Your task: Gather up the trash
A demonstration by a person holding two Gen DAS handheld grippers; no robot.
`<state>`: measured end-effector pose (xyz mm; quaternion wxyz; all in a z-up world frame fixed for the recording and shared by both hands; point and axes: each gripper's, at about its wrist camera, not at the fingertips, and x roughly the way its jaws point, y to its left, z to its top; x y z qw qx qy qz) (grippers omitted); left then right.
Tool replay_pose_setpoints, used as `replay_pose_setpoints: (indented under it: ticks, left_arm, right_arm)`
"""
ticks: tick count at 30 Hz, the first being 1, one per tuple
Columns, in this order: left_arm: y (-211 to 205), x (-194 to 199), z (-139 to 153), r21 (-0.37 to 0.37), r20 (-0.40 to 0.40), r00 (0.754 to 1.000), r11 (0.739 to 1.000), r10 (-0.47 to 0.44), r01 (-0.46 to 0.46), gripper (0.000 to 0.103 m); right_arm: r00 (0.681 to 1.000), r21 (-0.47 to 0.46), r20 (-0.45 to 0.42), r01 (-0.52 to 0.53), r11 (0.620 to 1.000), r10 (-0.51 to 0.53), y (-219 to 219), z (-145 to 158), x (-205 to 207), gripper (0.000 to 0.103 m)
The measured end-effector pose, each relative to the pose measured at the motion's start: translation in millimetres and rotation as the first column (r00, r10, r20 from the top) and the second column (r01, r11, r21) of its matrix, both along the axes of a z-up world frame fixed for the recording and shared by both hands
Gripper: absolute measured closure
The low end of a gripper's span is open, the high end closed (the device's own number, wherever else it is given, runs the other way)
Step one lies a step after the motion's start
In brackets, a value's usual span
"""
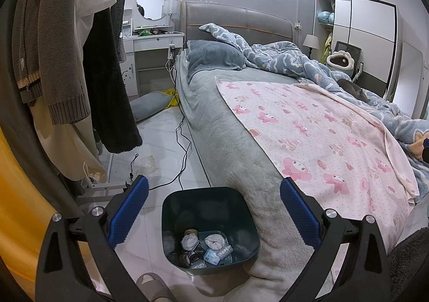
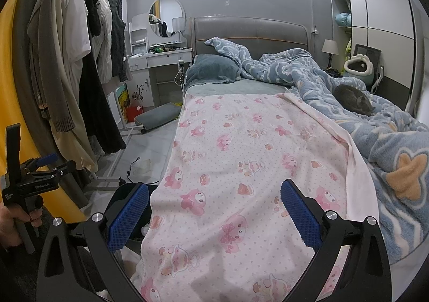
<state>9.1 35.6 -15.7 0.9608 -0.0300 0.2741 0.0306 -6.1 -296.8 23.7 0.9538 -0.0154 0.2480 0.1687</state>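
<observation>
Blue pads sit on both sets of fingers, and both are spread wide with nothing held in them. The left gripper (image 1: 214,210) hangs over the dark bin (image 1: 171,210) on the floor, which shows right between its fingers, pressed up against the side of the bed (image 1: 230,146). Down in the bin lies some trash (image 1: 205,249): crumpled white tissues, a shiny wrapper and a bit of clear plastic. So part of the job looks done already.

The right gripper (image 2: 214,210) is out over the pink sheet (image 2: 241,157), which fills the space between its fingers. I see no trash on the sheet. The bin peeks out dark just by its left finger, mostly hidden.

What is left? Past the left finger of the left gripper, out on the floor beside the black cable (image 1: 182,146), lies a crumpled pale scrap (image 1: 147,164). It looks like trash that is not picked up yet, though I cannot be sure what it is. A grey cat (image 2: 353,100) sleeps on the blue blanket (image 2: 396,146), far beyond the right finger.
</observation>
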Motion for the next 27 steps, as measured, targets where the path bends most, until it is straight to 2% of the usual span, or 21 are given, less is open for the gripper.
replay_pose_setpoints:
  ticks: [27]
  left_arm:
    - [-1.4,-2.2,-4.4,-0.009,-0.005,1.0,1.0,0.013,-0.013,0.003]
  right_arm:
    - [1.0,-0.002,-0.002,0.0,1.0,0.0,0.1,1.9,-0.1,0.003]
